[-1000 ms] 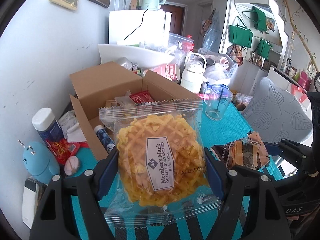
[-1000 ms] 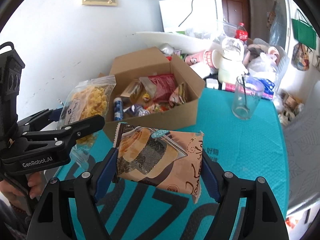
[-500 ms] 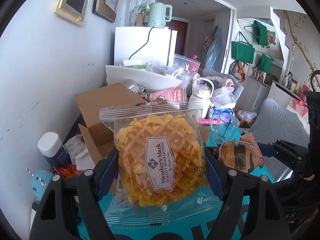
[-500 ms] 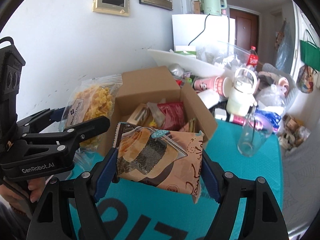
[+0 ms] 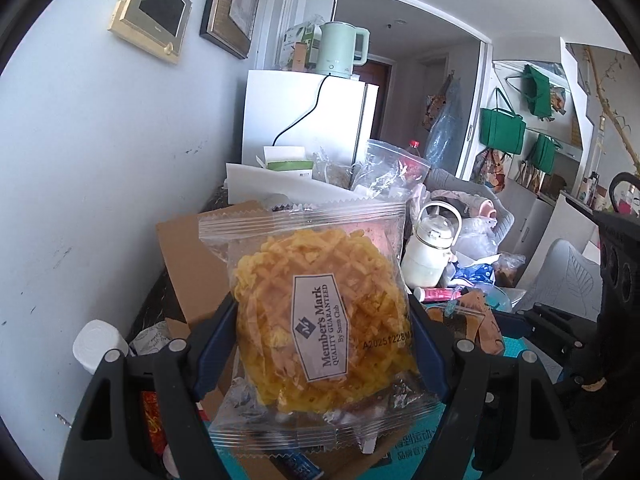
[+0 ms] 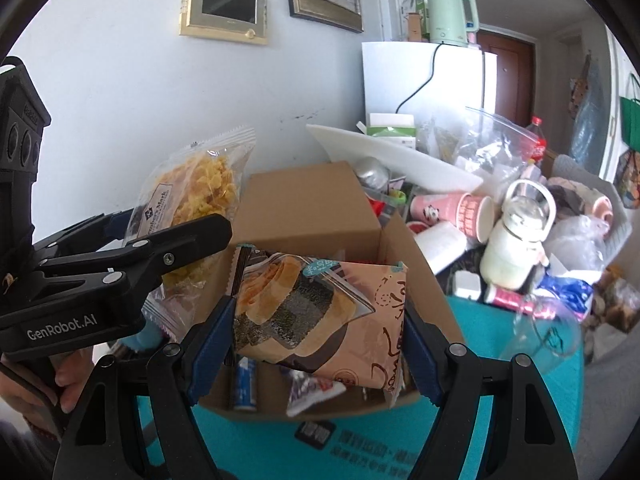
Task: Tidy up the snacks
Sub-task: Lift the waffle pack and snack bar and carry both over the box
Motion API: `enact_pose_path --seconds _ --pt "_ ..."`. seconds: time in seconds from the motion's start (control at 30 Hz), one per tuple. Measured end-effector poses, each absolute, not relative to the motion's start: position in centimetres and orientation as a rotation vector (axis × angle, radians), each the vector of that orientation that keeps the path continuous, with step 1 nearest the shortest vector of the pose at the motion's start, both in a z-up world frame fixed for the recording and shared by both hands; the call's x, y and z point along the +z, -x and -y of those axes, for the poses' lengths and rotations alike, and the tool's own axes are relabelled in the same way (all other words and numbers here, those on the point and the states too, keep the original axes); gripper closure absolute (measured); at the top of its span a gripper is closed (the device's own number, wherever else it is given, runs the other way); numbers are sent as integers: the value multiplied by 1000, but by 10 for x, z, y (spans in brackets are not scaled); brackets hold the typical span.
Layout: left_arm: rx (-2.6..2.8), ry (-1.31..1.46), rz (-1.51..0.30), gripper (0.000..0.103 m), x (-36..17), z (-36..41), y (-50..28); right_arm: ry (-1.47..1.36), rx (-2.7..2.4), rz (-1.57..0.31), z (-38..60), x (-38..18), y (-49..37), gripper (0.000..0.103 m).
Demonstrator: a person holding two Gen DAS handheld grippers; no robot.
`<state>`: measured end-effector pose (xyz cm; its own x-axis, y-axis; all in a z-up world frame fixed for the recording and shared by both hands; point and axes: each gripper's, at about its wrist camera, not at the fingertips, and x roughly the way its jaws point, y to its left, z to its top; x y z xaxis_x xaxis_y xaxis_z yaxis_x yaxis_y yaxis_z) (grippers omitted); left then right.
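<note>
Cardboard box (image 5: 188,256) interior hidden behind the Member's Mark packet (image 5: 320,312). Seaweed snack pouch (image 6: 320,312) screens most box contents. Worktop (image 6: 400,440) print blurred, unreadable.

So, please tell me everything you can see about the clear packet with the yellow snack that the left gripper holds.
The clear packet is a see-through plastic wrapper with zigzag sealed ends, holding a round, lattice-like yellow crispy snack. A white label on the front reads "Member's Mark, Quality Guaranteed", with a printed code beside it. It is sealed and stands nearly upright, lifted off the table. The left gripper is shut on it, blue pads pressing both side edges. It hangs by the left side of the cardboard box; nothing else visibly touches it.
</note>
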<state>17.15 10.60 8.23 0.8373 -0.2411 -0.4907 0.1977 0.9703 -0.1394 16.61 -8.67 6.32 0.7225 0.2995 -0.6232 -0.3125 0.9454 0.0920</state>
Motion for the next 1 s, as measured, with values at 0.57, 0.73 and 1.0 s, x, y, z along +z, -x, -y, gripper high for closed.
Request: enact_pose_path --seconds 0.57,0.73,1.0 --pt "-111 54 -629 25 36 -115 -253 30 354 -782 73 17 -258 25" --pt "-100 27 -686 25 15 -108 -266 58 333 -842 74 -4 -270 25" --pt "-128 -19 -776 25 -8 -89 -275 97 309 -909 77 -25 -277 24"
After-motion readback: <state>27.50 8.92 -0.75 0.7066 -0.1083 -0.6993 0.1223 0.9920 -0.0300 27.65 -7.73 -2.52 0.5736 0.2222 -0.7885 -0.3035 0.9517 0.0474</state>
